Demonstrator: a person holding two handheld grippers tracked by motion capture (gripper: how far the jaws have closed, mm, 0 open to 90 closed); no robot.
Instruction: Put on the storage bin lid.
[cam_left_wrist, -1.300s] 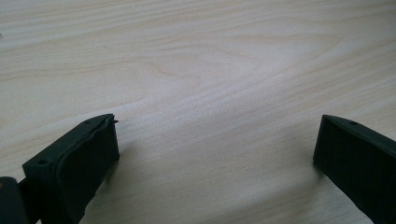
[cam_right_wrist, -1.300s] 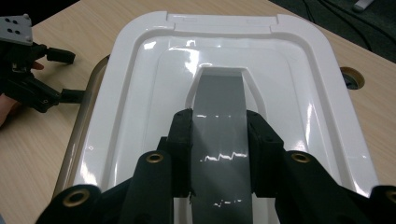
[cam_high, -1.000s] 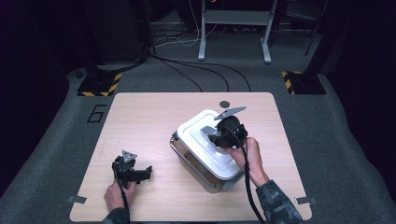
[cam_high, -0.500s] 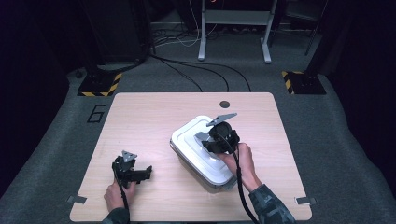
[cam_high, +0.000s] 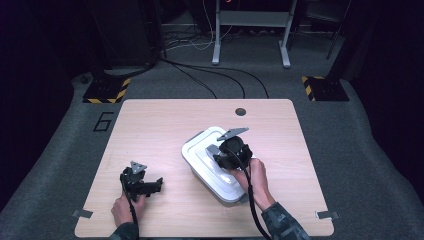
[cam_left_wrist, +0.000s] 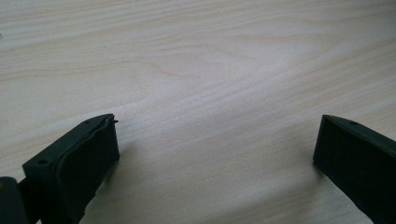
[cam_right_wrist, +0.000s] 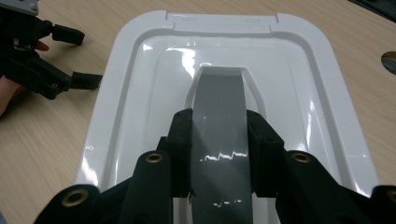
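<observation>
R gripper (cam_right_wrist: 218, 154): jaws clamped on grey flat handle (cam_right_wrist: 219, 116) of white glossy plastic lid (cam_right_wrist: 140, 93), one pad each side, pressing on it.
L gripper (cam_high: 142, 184): jaws wide apart, nothing btwn them; lies low on table nr front-left corner, jaws toward the box.
Handle: grey strip running down lid's centre recess.
Lid: rounded-rectangle, stepped rim, sits atop white plastic storage box (cam_high: 200, 172).
Box: centre-right of tabletop, turned at an angle to table edges; well apart from L gripper.
Table: light wood-grain top (cam_high: 150, 130), small dark round hole (cam_high: 240, 111) nr far edge.
</observation>
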